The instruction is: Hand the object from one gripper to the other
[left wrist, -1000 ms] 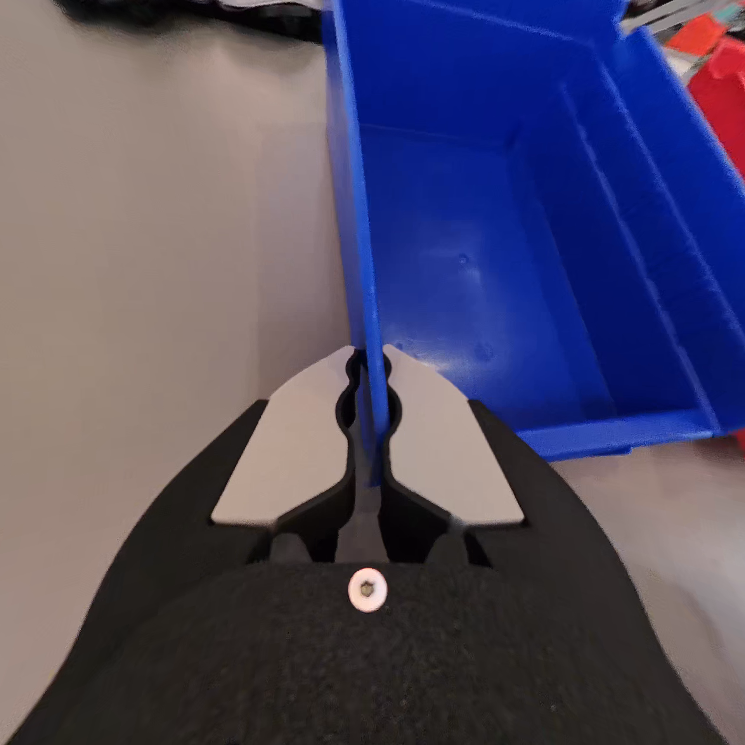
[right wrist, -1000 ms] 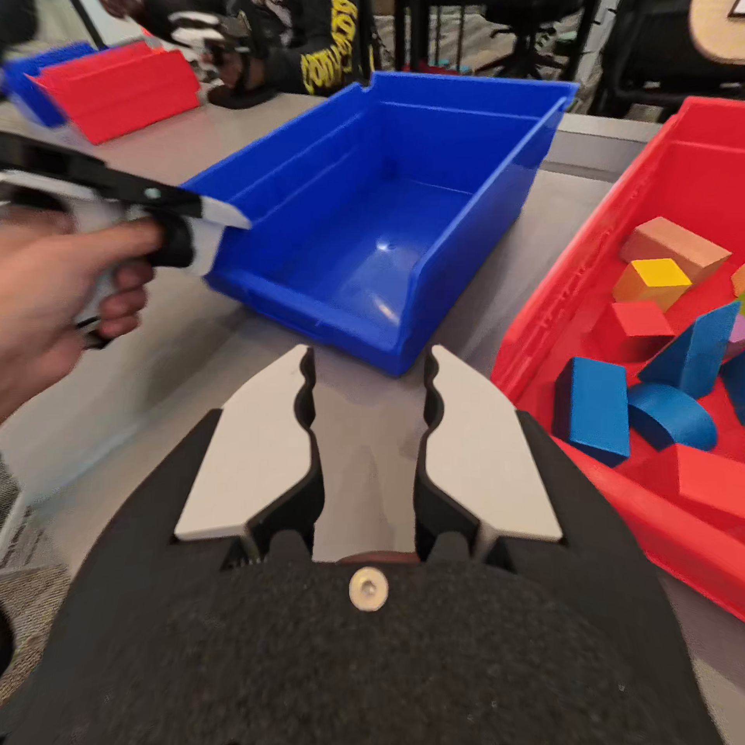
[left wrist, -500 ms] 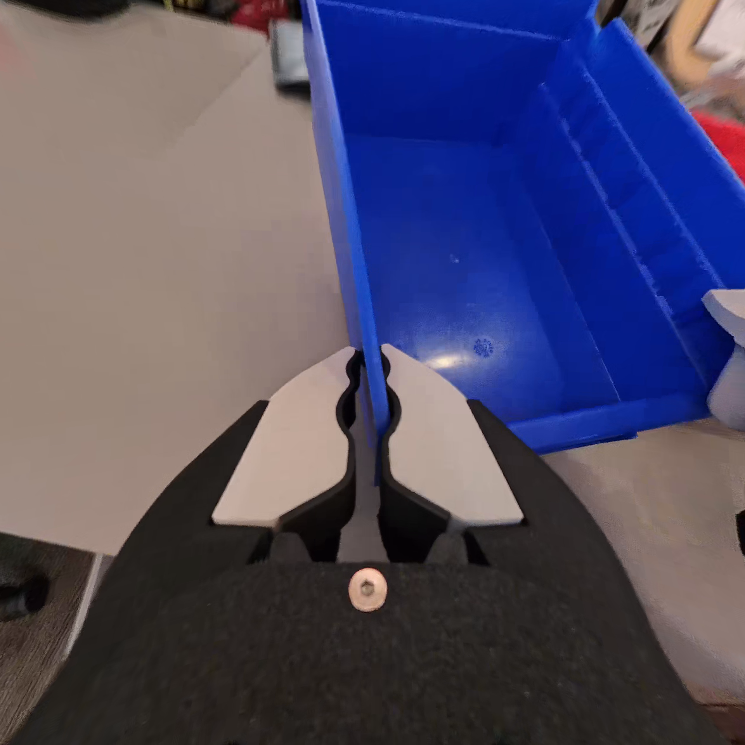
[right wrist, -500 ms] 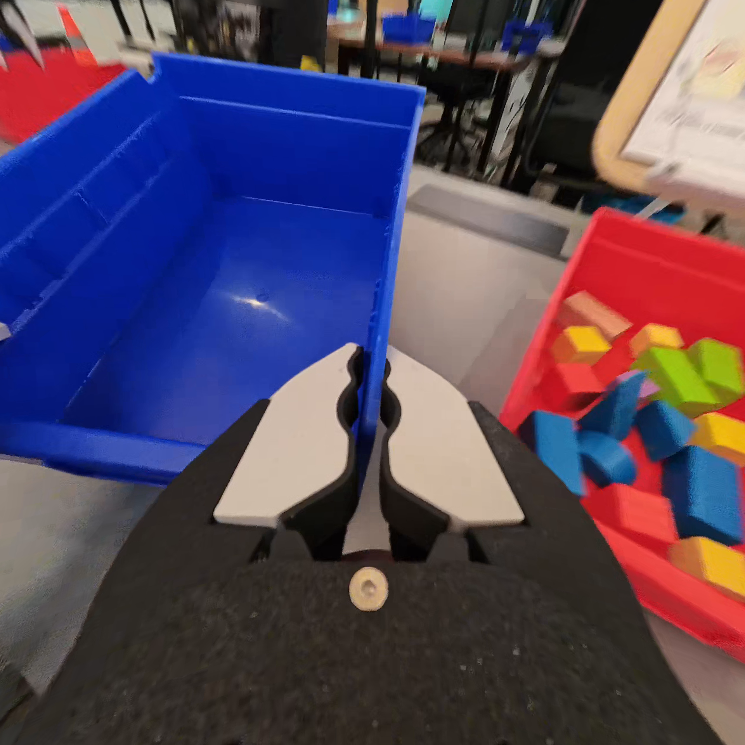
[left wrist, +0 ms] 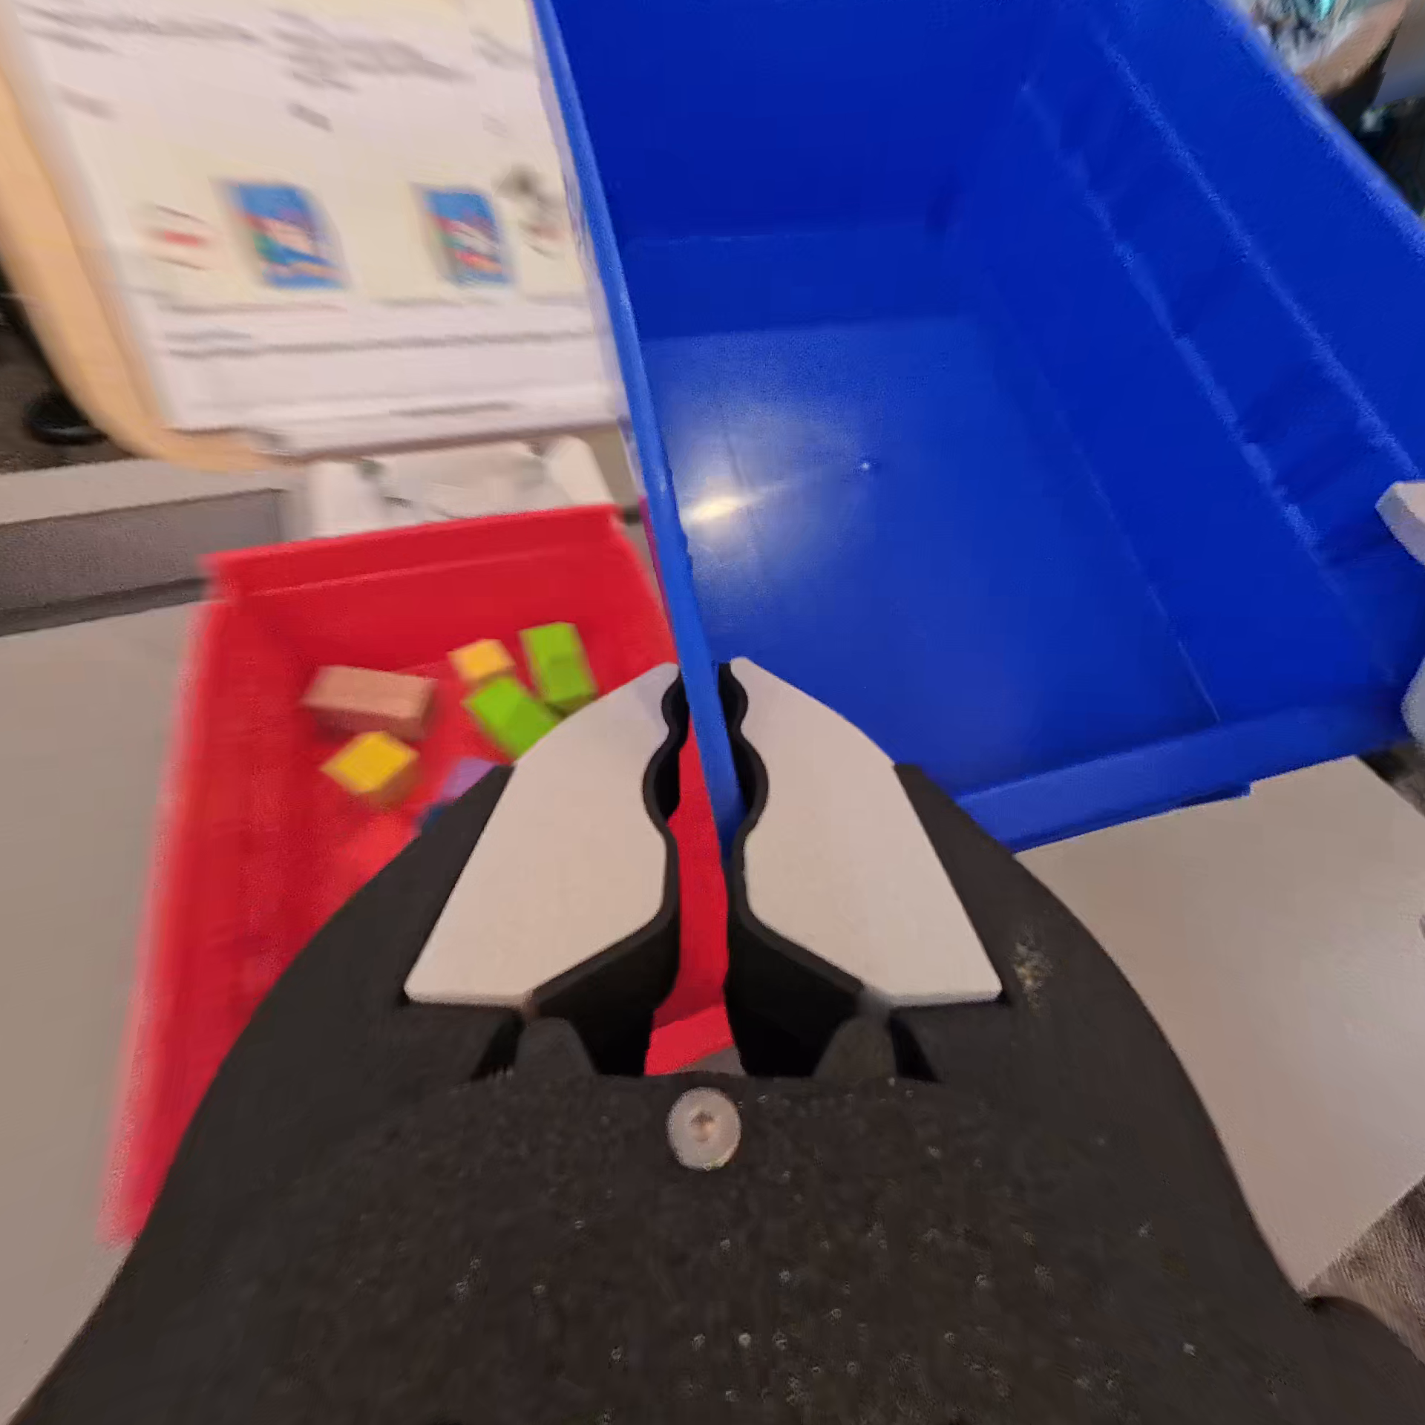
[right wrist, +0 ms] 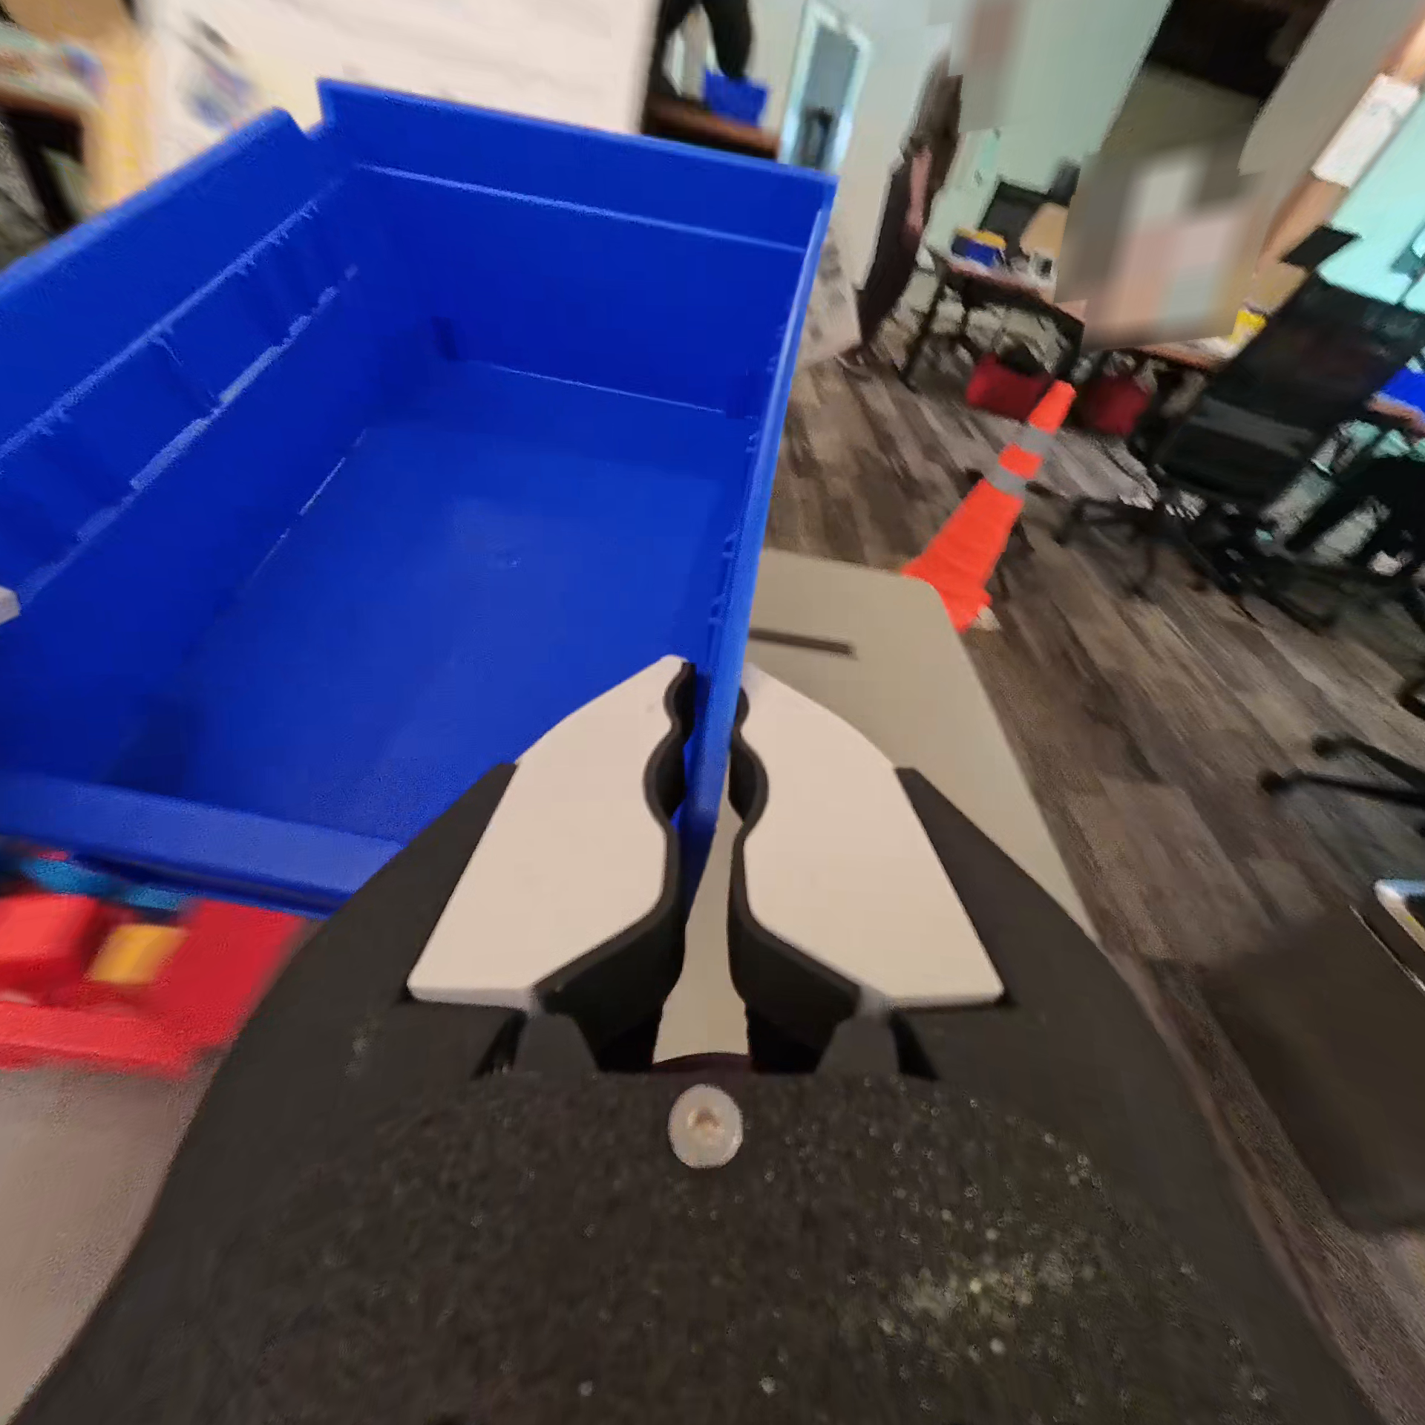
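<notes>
Now both clamp the blue bin (left wrist: 964, 463): left hand-held gripper (left wrist: 703, 694) pinches its left side wall, right hand-held gripper (right wrist: 713, 694) its right wall. Bin's long axis runs away from both, raised above the desk (left wrist: 1195, 964); either could let go.

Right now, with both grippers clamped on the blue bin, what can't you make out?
- Left wrist view: the red bin's near end, hidden behind the left gripper; its blocks are motion-blurred.
- Right wrist view: the blue bin's underside, so its clearance is unknown; right gripper covers the near corner.
</notes>
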`<state>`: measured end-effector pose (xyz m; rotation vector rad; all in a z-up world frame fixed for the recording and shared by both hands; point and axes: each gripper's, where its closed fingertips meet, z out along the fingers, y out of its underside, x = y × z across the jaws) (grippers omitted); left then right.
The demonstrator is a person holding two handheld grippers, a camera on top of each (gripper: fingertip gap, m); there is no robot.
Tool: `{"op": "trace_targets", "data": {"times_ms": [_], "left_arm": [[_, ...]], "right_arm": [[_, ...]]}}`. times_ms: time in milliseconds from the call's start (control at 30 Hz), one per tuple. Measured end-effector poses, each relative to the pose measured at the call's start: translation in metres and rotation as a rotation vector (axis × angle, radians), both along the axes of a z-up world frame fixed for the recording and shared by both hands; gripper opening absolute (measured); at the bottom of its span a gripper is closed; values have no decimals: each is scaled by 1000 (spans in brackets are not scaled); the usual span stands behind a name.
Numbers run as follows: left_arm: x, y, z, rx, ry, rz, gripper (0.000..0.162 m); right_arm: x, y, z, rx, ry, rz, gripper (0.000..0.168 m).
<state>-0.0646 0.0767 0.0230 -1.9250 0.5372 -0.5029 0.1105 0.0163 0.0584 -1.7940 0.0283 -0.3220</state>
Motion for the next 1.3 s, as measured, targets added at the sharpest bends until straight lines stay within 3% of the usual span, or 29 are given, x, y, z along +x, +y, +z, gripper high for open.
{"op": "trace_targets", "data": {"times_ms": [167, 367, 467, 533, 600, 667, 767, 833, 900, 967, 1067, 1133, 1167, 1233, 1300], "left_arm": [[127, -39, -85, -68, 146, -134, 11], [167, -58, -154, -162, 212, -173, 16], [172, -61, -163, -147, 202, -188, 22], [177, -73, -162, -172, 166, -249, 37], [176, -93, -152, -257, 116, -351, 54], [150, -108, -121, -263, 70, -431, 74], [61, -98, -63, -151, -21, -383, 74], [-19, -69, -47, -92, -24, -246, 70], [-103, -31, -63, -94, 61, -65, 72], [-163, -4, -97, -184, 136, 35, 76], [-184, 11, -138, -333, 97, -3, 69], [-180, 19, -156, -372, 81, -27, 54], [-175, 22, -161, -386, 76, -46, 37], [-170, 29, -163, -369, 97, -41, 19], [-173, 34, -162, -290, 236, -3, 10]], "right_arm": [[129, -27, -87, -102, 164, -51, 5], [171, -39, -171, -187, 344, -38, 5], [175, -39, -180, -125, 336, -42, 5], [175, -41, -179, -144, 333, -51, 8], [172, -45, -162, -93, 322, -34, 39], [163, -55, -126, 3, 262, -20, 39], [96, -55, -65, 92, 143, 131, 44], [22, -39, -48, 86, 82, 256, 44], [-54, -15, -63, 39, 132, 313, 46], [-132, 6, -102, -34, 251, 403, 63], [-177, 28, -154, -126, 292, 312, 65], [-172, 40, -170, -136, 268, 196, 55], [-168, 45, -178, -154, 257, 155, 46], [-170, 50, -189, -192, 342, 146, 10], [-167, 50, -188, -225, 313, 87, 6]]}}
